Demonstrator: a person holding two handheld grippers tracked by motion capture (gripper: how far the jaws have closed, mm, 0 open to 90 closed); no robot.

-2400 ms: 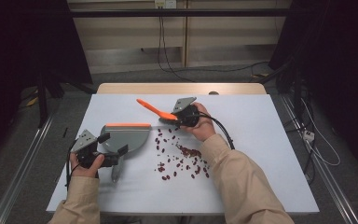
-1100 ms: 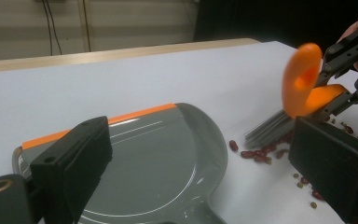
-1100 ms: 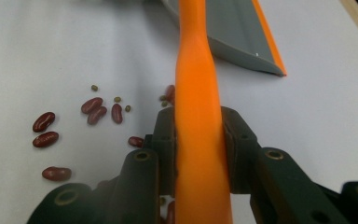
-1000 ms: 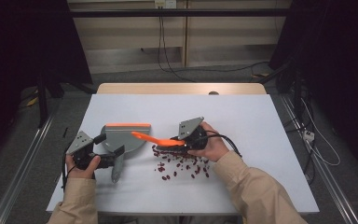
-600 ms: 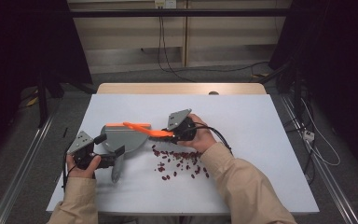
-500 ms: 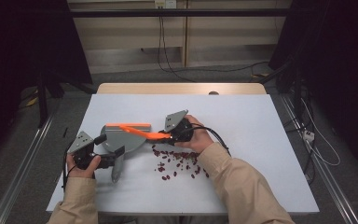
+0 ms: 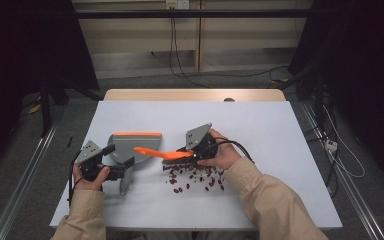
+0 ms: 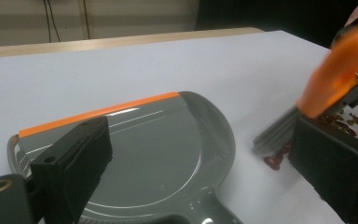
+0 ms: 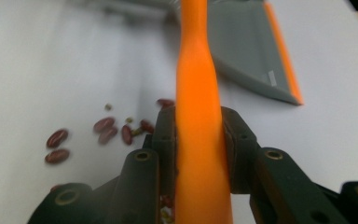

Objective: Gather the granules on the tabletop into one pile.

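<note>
Beans [image 7: 195, 177] — dark red, kidney-shaped — are lying scattered on the white table [image 7: 260, 125], just in front of the right hand [image 7: 223, 155], and in the right gripper view a few of them [image 9: 105, 125] are showing beside the jaws. Over them the orange brush [image 7: 162, 152] is reaching leftward from the right gripper [image 7: 192, 152], whose jaws are clamping its handle [image 9: 198, 121] from both sides; the far end of the brush is hanging over the near edge of the grey dustpan [image 7: 130, 147]. In the left gripper view the brush's grey bristles [image 8: 275, 130] are pressing down on the table just beside the pan's rounded wall, with a bean or two right at their tips. The dustpan is lying flat, its orange lip [image 7: 137, 134] on the side away from the person. The left gripper [image 7: 122, 172] is sitting at the pan's handle [image 7: 126, 181], held by the left hand [image 7: 87, 176] — its two black jaws are standing on either side of the handle's base, but whether they are actually pinching it I cannot tell. Both beige sleeves [image 7: 275, 200] are coming in from the bottom edge of the high view.
</note>
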